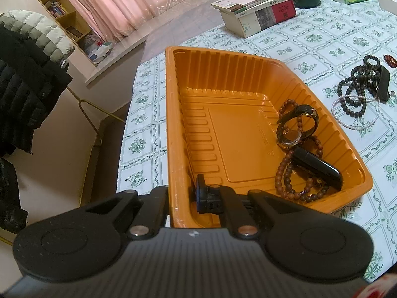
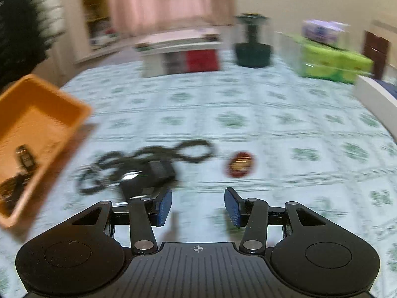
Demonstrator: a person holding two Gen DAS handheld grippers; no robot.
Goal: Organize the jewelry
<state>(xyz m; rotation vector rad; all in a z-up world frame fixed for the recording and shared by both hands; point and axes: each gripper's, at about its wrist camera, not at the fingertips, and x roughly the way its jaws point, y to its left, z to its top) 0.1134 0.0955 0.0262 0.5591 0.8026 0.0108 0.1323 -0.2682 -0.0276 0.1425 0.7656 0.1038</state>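
Orange plastic forms the ribbed tray [image 1: 223, 79] that serves as the collecting container, and we find it partly filled: a brown wooden bead strand [image 1: 291, 173], a wristwatch with a dark strap [image 1: 296, 129] and a glossy black oblong item [image 1: 320, 165] lie together against its right-hand wall, while the rest of its floor is bare. We note that the left gripper [image 1: 196, 193] has its fingers together on the near wall of the tray, one finger outside and one inside, which we judge to be a steadying hold. Outside the tray, on the floral-patterned cloth of the desk [image 1: 322, 37], several pieces remain unsorted: a tangle of dark bead strands [image 1: 357, 87], a white pearl strand [image 1: 357, 121], a black band-like item [image 1: 383, 80] lying among the beads, and a small red bracelet [image 2: 239, 165] set apart to their right. The right gripper [image 2: 198, 206] hangs above the cloth just short of the dark pile with its fingers [image 2: 165, 207] apart and nothing between them; heavy blur in the right wrist view prevents us from identifying the black item more closely. A stack of books [image 1: 258, 7] and green tissue packs [image 2: 330, 62] stand at the far edge, well apart from the work. We judge the task under halfway: three items stored, at least four left, the dark pile most likely next.
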